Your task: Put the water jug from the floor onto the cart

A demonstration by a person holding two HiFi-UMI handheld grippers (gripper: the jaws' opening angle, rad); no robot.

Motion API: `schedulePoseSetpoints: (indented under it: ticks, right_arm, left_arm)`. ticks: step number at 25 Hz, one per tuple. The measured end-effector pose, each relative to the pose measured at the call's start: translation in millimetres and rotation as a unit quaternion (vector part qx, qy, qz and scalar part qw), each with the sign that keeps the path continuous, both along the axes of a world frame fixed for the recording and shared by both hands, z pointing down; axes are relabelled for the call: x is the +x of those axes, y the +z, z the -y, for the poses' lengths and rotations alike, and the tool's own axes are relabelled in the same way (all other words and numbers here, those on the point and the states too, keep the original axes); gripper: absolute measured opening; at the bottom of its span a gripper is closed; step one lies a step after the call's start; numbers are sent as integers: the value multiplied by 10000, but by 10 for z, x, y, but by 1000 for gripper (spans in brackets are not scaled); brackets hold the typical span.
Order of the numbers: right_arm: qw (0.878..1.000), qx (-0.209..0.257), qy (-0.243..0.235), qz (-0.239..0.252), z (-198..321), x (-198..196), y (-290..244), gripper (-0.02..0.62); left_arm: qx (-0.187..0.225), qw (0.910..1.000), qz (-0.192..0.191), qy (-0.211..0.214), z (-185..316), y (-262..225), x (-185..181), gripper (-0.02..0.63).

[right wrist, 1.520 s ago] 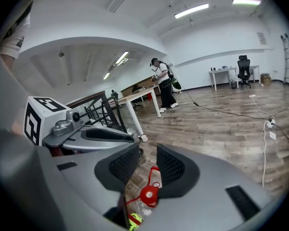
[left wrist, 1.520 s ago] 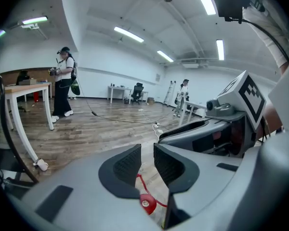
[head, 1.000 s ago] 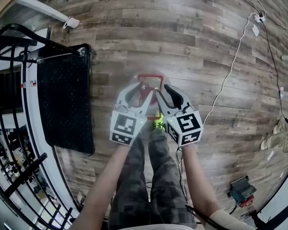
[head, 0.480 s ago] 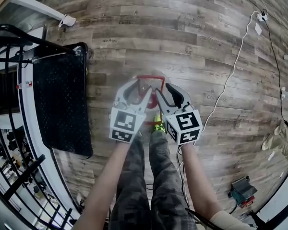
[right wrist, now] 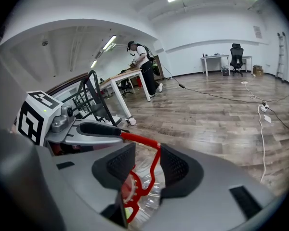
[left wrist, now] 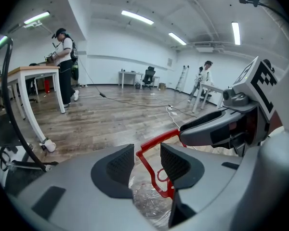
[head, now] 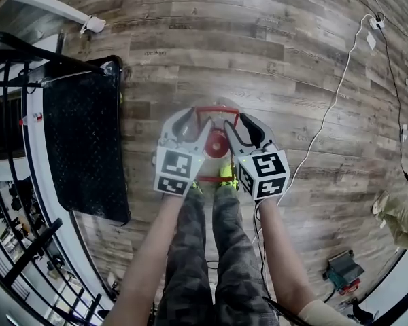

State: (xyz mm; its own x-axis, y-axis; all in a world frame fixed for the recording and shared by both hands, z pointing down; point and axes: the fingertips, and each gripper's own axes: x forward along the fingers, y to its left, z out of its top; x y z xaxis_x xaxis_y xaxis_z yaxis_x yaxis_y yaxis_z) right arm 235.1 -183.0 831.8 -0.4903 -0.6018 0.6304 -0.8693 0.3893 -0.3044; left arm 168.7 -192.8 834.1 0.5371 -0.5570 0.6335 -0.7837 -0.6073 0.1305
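Observation:
The clear water jug [head: 216,143] with a red cap stands on the wood floor in front of the person's feet. Its red handle frame [head: 217,109] rises over the cap. My left gripper [head: 190,121] straddles the handle's left strut [left wrist: 143,159]; its jaws are opening and a gap shows beside each pad. My right gripper [head: 247,126] straddles the right strut [right wrist: 156,162]; its jaws are opening too, and the strut lies close to the right pad without being pinched. The jug's clear body [left wrist: 147,198] shows below the pads. The black cart [head: 88,141] stands to the left.
A white table leg on a caster [head: 88,26] stands at the far left. A white cable [head: 326,107] runs across the floor on the right, and a small teal and red device [head: 343,270] lies at the lower right. People stand far off by tables [left wrist: 62,66].
Both grippers have sunk toward the jug, so the handle's struts now sit deeper between the jaws. The left jaws have widened. The jug has not moved.

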Motion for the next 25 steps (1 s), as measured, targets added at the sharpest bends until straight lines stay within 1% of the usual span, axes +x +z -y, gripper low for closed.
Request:
schedulePoseSetpoints:
  ticks: [7,10,15,16,18,21,25]
  right_arm:
    - [9998,-132,53,-100,102,6,190,141]
    - [9997,-200,90,-130,138,-8,271,141]
    - [9992,-366,-30,-158,134,-45,425,140]
    - [9992,-355,-28,-152,141,-47,425,132]
    - [9994,-324,41,-96,155,-35,409,66]
    - [9994,-327,61,56,142,-64,373,55]
    - [9995,-269,97,105,120,-99,329,43]
  left_arm:
    - [-152,9999,-23,15,64,196,11,147]
    - [-180,9998,-54,83,99,245,39,146]
    - [-210,9997,-91,108,143,292,74,146]
    - [-214,9997,-89,110,149,292,72,146]
    - [-212,9997,-102,114,150,282,52,146]
    - [-185,9998,-58,105,106,264,3,144]
    - [-86,9999,113,54,47,228,-74,124]
